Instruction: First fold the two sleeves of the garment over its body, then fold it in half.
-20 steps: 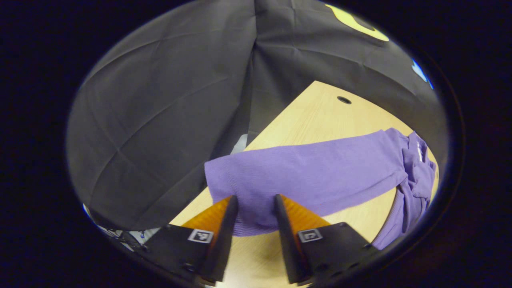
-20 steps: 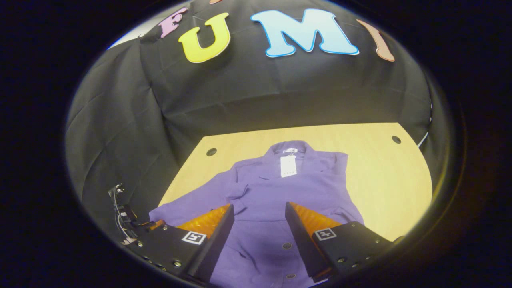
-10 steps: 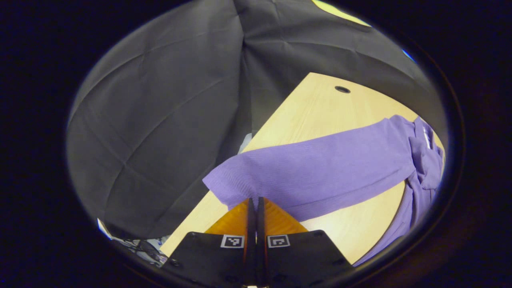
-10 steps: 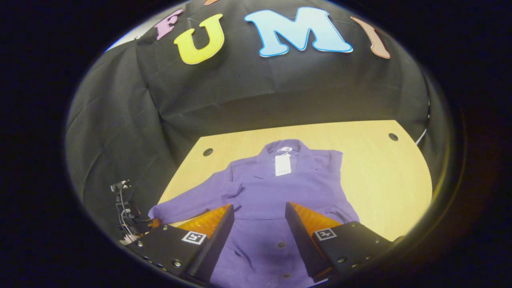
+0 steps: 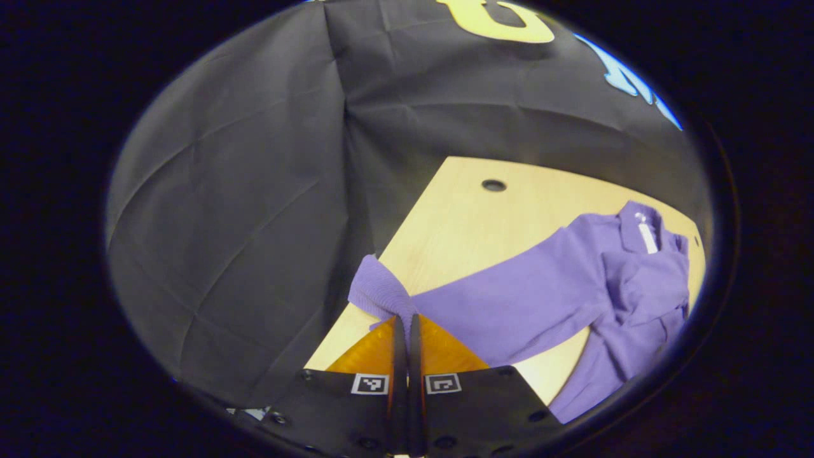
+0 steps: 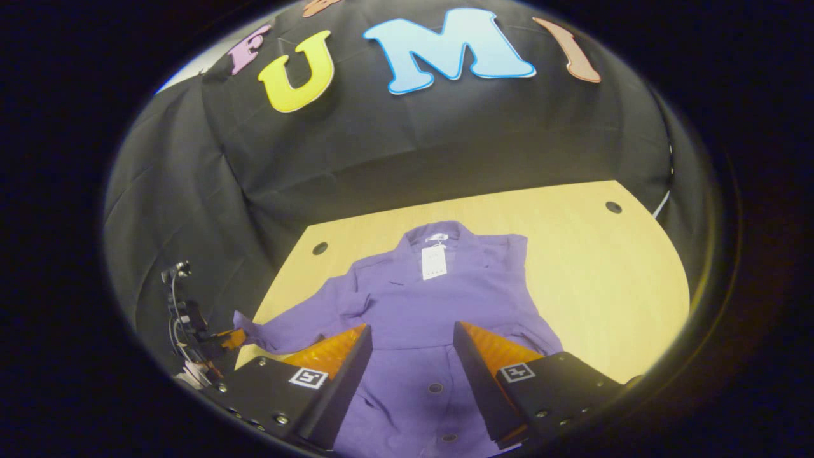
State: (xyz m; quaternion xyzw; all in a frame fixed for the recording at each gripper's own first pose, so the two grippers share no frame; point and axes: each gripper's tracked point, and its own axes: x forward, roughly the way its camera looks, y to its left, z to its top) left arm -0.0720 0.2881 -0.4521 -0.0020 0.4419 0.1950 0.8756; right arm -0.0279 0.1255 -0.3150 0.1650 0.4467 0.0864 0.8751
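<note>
my left gripper (image 5: 403, 318) is pinched on the cuff of the purple shirt's (image 6: 432, 305) sleeve (image 5: 509, 305), fingers pressed together on the cloth. a second ago they were spread around it; now the cuff is lifted off the tabletop's (image 6: 591, 267) left edge. my right gripper (image 6: 407, 334) hangs spread above the shirt's buttoned front. the shirt lies in the middle of the tabletop, collar toward the far edge.

A pale wooden table (image 6: 610, 267) with round holes (image 6: 320, 248) stands against black cloth.
</note>
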